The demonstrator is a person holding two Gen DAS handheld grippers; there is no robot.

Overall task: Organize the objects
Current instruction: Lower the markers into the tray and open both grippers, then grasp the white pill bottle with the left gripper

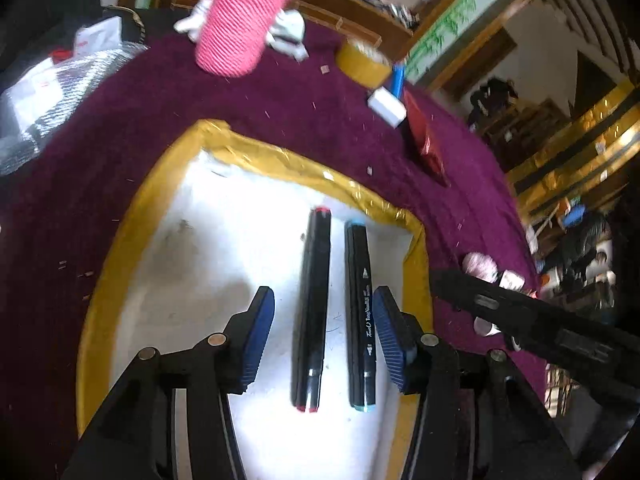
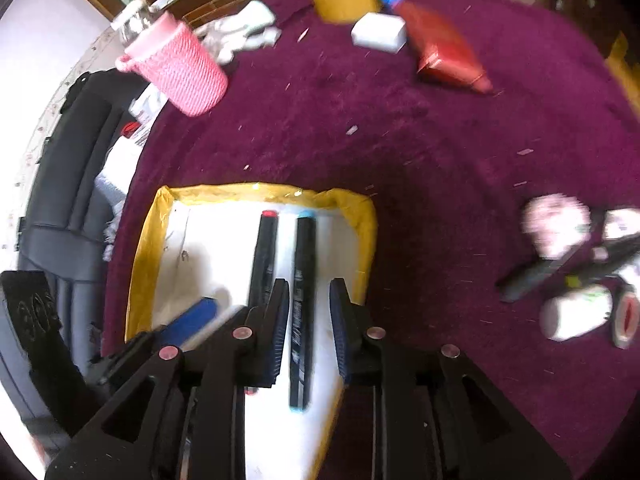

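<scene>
Both tongs (image 1: 324, 332) (image 2: 309, 328) parted, straddling markers (image 1: 312, 308), gripping nothing.

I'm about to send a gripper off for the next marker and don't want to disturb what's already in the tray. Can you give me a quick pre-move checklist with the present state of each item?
1. Red-capped marker lying flat in the tray: ok.
2. Blue-capped marker lying flat beside it, parallel: ok.
3. Left gripper pads clear of both markers: ok, gaps show on both sides.
4. Right gripper released from the blue-capped marker: ok, a narrow gap shows each side.
5. Loose markers on the purple cloth still to collect: ok, visible though blurred.
6. Free room left in the tray: ok, white floor bare to the left.
</scene>
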